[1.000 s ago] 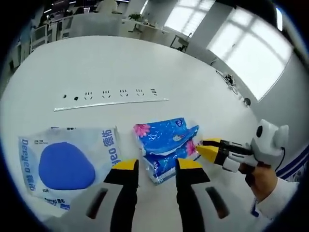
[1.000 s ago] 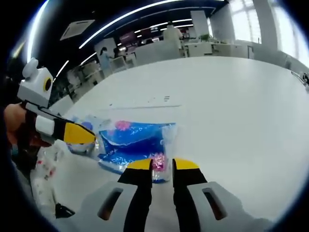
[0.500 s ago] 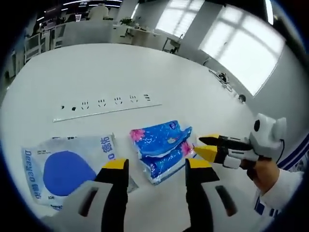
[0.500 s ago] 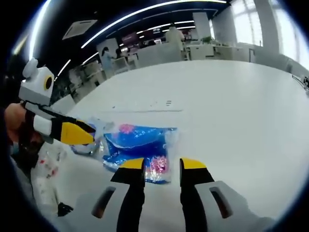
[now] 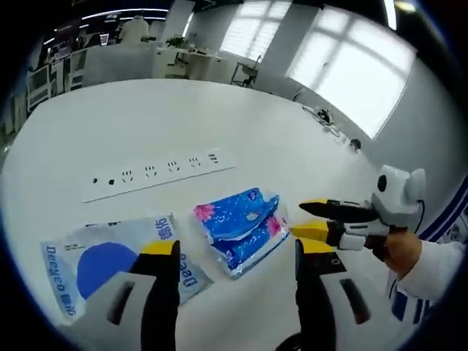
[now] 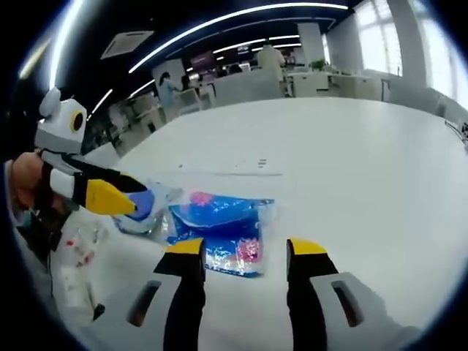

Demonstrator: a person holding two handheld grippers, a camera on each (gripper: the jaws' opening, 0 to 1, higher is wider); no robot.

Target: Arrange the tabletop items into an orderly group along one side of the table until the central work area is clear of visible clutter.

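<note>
White table (image 5: 146,117); both grippers wide open, empty, near tissue pack (image 5: 240,230).

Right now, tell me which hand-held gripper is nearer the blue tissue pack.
Right. The right hand-held gripper hovers just beside the blue tissue pack, jaws open; the left hand-held gripper sits farther off, over the white pouch.

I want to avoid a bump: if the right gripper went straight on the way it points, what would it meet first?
Most likely the blue tissue pack, which lies on the white table just ahead of the right gripper, between its open jaws' line. Depth is hard to judge.
</note>
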